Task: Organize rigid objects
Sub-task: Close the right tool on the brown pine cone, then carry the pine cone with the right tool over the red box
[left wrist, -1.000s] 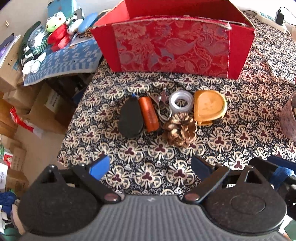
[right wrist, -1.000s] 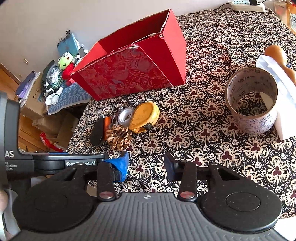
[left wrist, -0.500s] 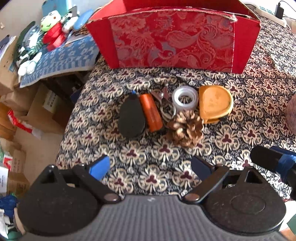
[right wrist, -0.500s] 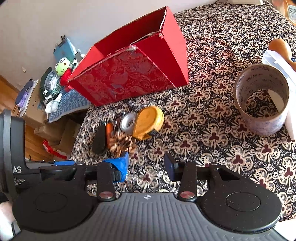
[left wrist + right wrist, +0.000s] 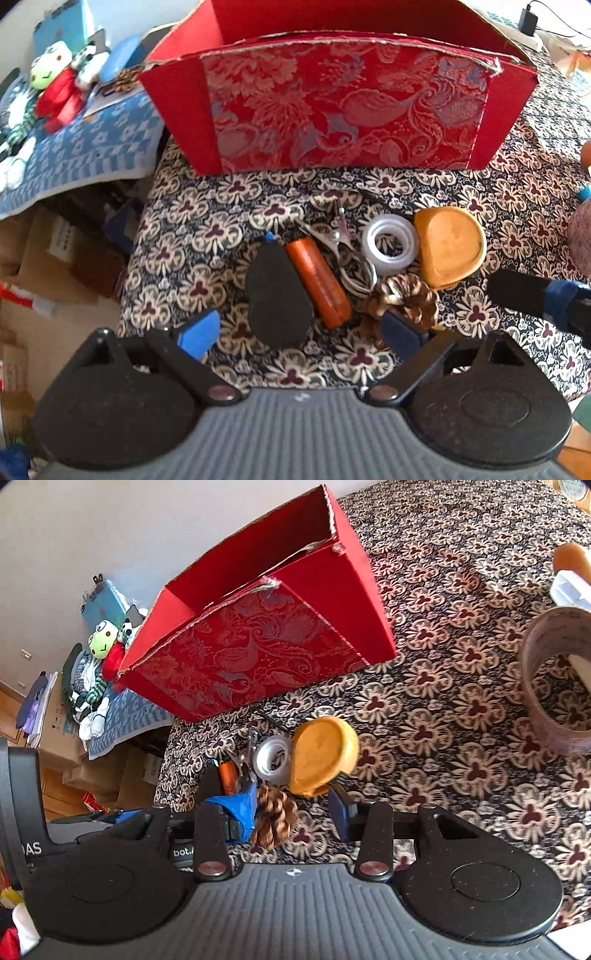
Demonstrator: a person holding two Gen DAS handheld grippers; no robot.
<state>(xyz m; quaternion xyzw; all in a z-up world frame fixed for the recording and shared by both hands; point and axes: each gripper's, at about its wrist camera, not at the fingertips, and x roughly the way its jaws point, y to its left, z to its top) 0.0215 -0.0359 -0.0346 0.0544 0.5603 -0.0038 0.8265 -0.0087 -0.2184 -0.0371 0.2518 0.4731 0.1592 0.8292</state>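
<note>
A cluster of small objects lies on the patterned tablecloth before a red brocade box [image 5: 343, 107]: a black teardrop case [image 5: 277, 295], an orange cylinder [image 5: 317, 282], metal scissors [image 5: 347, 254], a clear tape roll [image 5: 389, 243], an orange lid [image 5: 448, 245] and a pine cone [image 5: 402, 299]. My left gripper [image 5: 299, 332] is open, its fingers either side of the black case and cylinder. My right gripper [image 5: 295, 810] is open around the pine cone [image 5: 275, 818], just short of the orange lid [image 5: 323, 755]. The box also shows in the right wrist view [image 5: 258, 638].
A large tape roll [image 5: 559, 679] stands at the right of the table. The table's left edge drops to cardboard boxes [image 5: 55, 258] and a blue cloth with plush toys [image 5: 55, 85]. A power strip [image 5: 528, 26] lies behind the box.
Both grippers have moved forward and down toward the cluster. The right gripper's fingers now flank the pine cone; the left gripper's flank the black case. Nothing has been taken hold of.
</note>
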